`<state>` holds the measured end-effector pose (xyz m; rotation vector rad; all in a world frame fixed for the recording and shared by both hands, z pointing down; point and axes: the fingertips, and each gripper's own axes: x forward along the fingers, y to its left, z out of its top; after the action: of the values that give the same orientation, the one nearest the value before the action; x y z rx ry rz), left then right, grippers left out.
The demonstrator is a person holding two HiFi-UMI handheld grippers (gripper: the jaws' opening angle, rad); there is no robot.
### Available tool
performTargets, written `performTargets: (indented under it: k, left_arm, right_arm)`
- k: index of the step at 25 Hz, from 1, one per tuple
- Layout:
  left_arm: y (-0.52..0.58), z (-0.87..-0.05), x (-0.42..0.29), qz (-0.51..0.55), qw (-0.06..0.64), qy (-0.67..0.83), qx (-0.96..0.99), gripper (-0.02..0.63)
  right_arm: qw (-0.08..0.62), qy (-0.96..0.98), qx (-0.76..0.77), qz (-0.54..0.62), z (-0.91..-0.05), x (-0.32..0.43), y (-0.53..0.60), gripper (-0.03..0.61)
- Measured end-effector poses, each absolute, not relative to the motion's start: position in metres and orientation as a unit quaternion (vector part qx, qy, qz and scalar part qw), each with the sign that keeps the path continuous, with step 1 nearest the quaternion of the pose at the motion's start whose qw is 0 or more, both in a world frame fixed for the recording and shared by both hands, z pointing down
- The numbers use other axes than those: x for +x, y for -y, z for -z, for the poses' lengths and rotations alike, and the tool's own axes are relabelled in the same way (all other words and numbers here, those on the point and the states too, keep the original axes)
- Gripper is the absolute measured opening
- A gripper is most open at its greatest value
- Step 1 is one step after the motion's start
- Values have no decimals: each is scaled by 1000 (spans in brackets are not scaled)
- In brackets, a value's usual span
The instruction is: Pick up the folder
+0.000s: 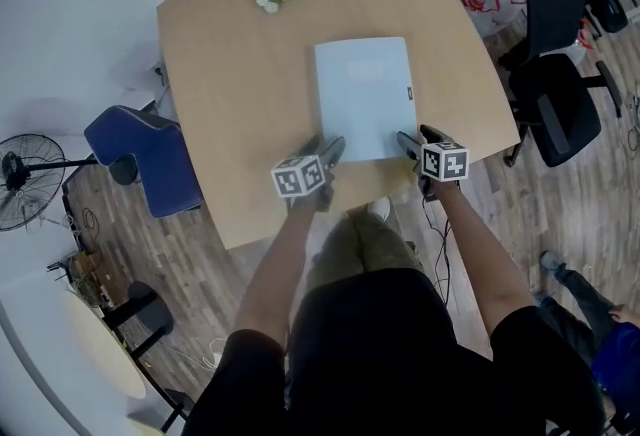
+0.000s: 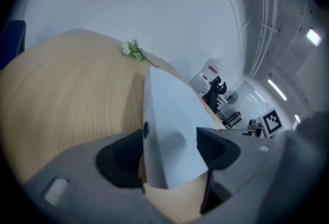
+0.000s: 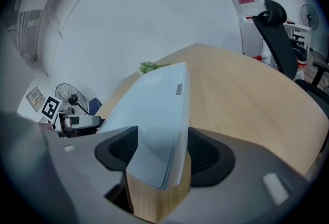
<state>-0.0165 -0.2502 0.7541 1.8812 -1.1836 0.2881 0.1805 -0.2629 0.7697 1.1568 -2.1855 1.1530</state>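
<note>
Jaws astride near corners, folder (image 1: pixel 362 96) lying lengthwise away

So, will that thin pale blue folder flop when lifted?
Probably sags somewhat: the pale blue folder looks thin and broad, with only its near corners inside the left gripper and right gripper. Its smooth cover may slip.

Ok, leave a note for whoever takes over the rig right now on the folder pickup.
Folder: flat on the table, near its front edge.
Left gripper: open, the near left corner between its jaws, not clamped.
Right gripper: open, the near right corner between its jaws, not clamped.
Done: both grippers set at the corners.
Left to do: close both, lift.
</note>
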Motion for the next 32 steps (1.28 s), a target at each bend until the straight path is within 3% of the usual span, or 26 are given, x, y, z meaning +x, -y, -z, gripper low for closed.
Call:
performTargets:
  k: [6, 13, 24, 32]
  left_arm:
    - [258, -785, -8, -118, 478, 446, 748, 346]
    - [258, -790, -7, -124, 479, 439, 750, 339]
    - [256, -748, -9, -108, 410, 473, 772, 327]
    - [241, -660, -15, -87, 315, 481, 814, 327]
  right_arm:
    - [198, 778, 390, -450, -788, 172, 275, 348]
    - [180, 781, 378, -464, -791, 168, 274, 336]
    - [165, 797, 389, -432, -762, 163, 267, 314]
    - [130, 836, 394, -359, -680, 155, 251, 314]
